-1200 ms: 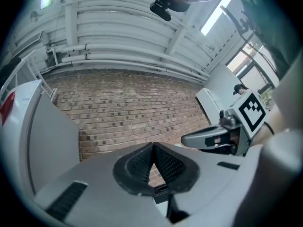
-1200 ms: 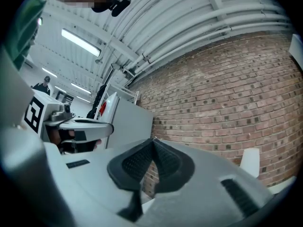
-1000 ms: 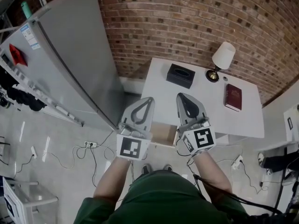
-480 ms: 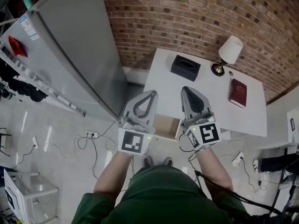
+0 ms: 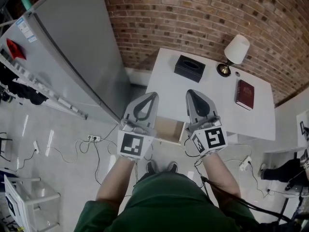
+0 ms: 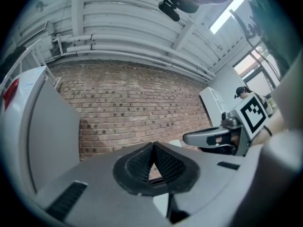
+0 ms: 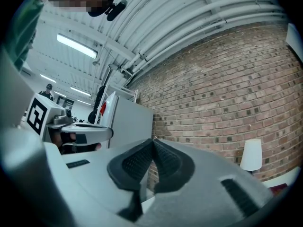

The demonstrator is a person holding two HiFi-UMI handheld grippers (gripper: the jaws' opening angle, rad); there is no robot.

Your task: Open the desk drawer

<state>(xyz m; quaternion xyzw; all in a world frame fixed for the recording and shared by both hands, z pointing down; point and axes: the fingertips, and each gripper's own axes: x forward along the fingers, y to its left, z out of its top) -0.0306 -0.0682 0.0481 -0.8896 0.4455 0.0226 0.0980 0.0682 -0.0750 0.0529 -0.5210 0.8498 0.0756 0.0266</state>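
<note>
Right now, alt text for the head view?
A person holds the left claw and right claw, both shut and empty, side by side over the open drawer of a white desk. It carries a black box, a lamp and a red book; brick wall behind, grey fridge at left.

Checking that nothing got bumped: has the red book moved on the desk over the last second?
No. The red book lies where it did, just in front and right of the lamp, angled the same way.

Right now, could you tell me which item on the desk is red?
The book, lying flat on the right; the box is black, the lamp white-shaded.
</note>
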